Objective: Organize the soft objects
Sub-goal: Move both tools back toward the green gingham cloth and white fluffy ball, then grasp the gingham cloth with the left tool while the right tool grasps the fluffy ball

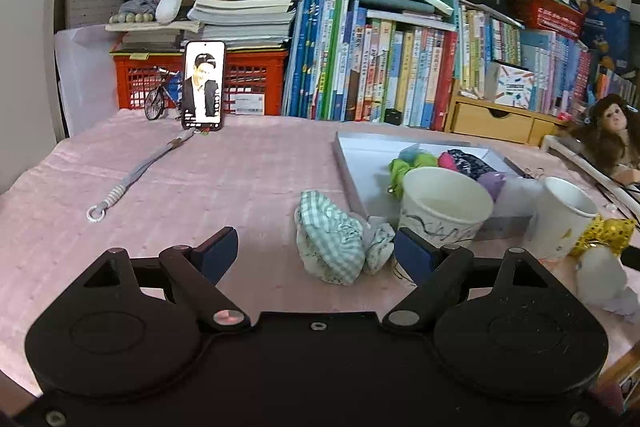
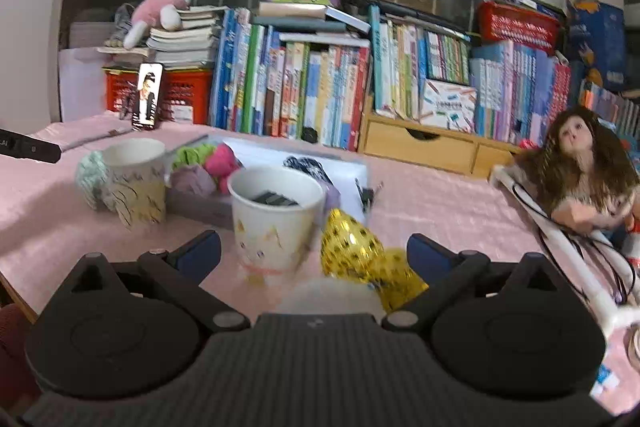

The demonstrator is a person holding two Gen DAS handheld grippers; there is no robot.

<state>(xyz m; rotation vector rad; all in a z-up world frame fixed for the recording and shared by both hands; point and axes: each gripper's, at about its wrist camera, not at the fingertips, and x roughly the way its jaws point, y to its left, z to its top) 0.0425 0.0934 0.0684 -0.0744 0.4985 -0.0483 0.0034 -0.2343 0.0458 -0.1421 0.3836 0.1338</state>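
My left gripper [image 1: 314, 253] is open just above the pink tablecloth, its jaws either side of a green-and-white checked scrunchie [image 1: 332, 245] that lies between them, nearer the right finger. A grey tray [image 1: 352, 163] behind it holds green, pink, dark and purple scrunchies [image 1: 416, 161]. My right gripper [image 2: 314, 253] is open and empty. A gold sequinned scrunchie [image 2: 360, 259] and a white fluffy one [image 2: 328, 297] lie between its jaws. The checked scrunchie also shows in the right wrist view [image 2: 92, 173].
Two paper cups [image 1: 444, 205] [image 1: 560, 215] stand beside the tray; the right one [image 2: 276, 215] holds dark clips. A phone [image 1: 203, 90], toy bicycle, lanyard [image 1: 136, 175], doll [image 2: 580, 167], white rail [image 2: 560, 247] and rows of books surround the table.
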